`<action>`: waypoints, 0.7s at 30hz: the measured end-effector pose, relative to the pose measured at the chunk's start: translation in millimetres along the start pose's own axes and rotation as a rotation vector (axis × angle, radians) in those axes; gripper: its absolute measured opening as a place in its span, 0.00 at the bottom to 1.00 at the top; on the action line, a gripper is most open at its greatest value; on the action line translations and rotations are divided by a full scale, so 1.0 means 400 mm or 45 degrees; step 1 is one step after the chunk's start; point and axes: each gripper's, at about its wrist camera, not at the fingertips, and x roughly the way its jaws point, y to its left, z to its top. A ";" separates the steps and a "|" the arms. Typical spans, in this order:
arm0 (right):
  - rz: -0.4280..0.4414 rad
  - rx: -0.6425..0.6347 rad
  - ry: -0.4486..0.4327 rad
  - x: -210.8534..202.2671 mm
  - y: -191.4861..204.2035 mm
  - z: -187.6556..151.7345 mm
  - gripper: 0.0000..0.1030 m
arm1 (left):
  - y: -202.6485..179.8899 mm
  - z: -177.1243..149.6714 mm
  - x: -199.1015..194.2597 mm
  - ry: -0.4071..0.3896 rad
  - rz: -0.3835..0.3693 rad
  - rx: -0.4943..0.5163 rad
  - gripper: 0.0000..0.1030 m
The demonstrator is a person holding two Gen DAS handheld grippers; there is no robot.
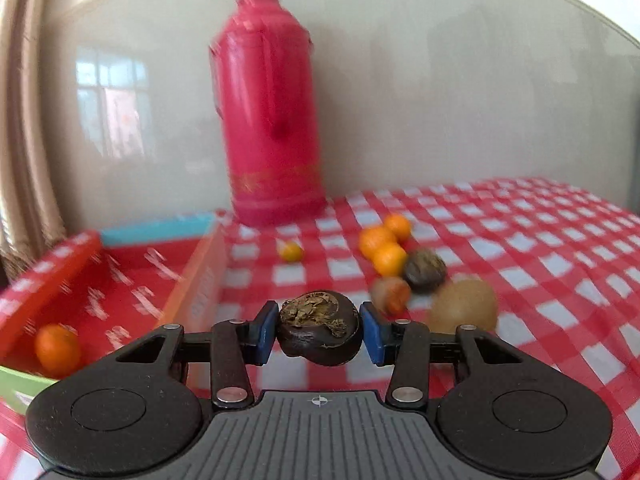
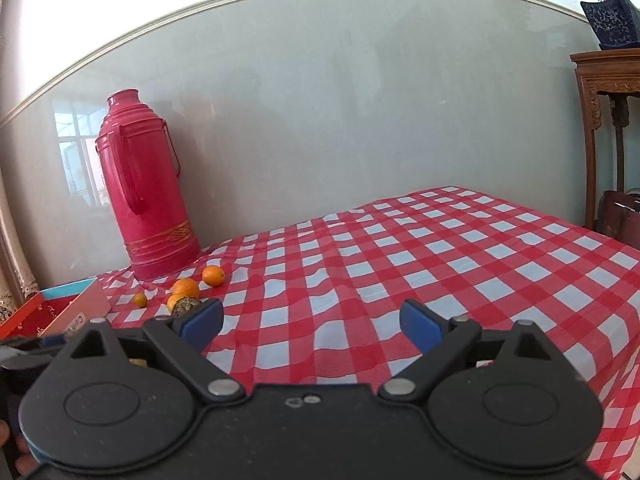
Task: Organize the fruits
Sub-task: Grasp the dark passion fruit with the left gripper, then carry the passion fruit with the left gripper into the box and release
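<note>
My left gripper (image 1: 319, 334) is shut on a dark, round fruit with a dry leafy cap (image 1: 320, 346), held just above the checked cloth, its blue pads (image 1: 264, 334) against both sides. To the left lies an open red box (image 1: 200, 276) with one orange (image 1: 58, 350) inside. On the cloth ahead lie three oranges (image 1: 376, 240), a small one (image 1: 291, 251), another dark fruit (image 1: 425, 271), a brown fruit (image 1: 466, 310) and a blurred brownish one (image 1: 392, 294). My right gripper (image 2: 312, 324) is open over bare cloth, right of the oranges (image 2: 186, 288) and the box (image 2: 76, 312).
A tall red thermos (image 1: 272, 120) stands against the wall behind the fruit, also in the right wrist view (image 2: 148, 188). The checked cloth (image 2: 440, 248) runs to the table's right edge. Beyond it stand a carved wooden stand (image 2: 600, 92) and a blue plant pot (image 2: 612, 20).
</note>
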 end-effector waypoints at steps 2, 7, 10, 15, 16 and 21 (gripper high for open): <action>0.015 -0.007 0.002 0.004 0.012 0.000 0.86 | 0.025 0.008 -0.014 -0.038 0.045 -0.011 0.43; 0.058 -0.043 0.017 0.016 0.057 -0.004 0.86 | 0.118 0.016 -0.026 -0.036 0.164 -0.085 0.43; 0.091 -0.058 0.024 0.023 0.088 -0.008 0.86 | 0.181 0.014 -0.027 -0.013 0.248 -0.139 0.43; 0.143 -0.091 0.042 0.037 0.141 -0.016 0.86 | 0.279 0.000 -0.020 0.051 0.361 -0.233 0.43; 0.153 -0.097 0.049 0.042 0.150 -0.018 0.86 | 0.297 -0.003 -0.015 0.071 0.377 -0.250 0.43; 0.190 -0.124 0.064 0.056 0.191 -0.025 0.86 | 0.351 -0.015 0.009 0.145 0.403 -0.290 0.43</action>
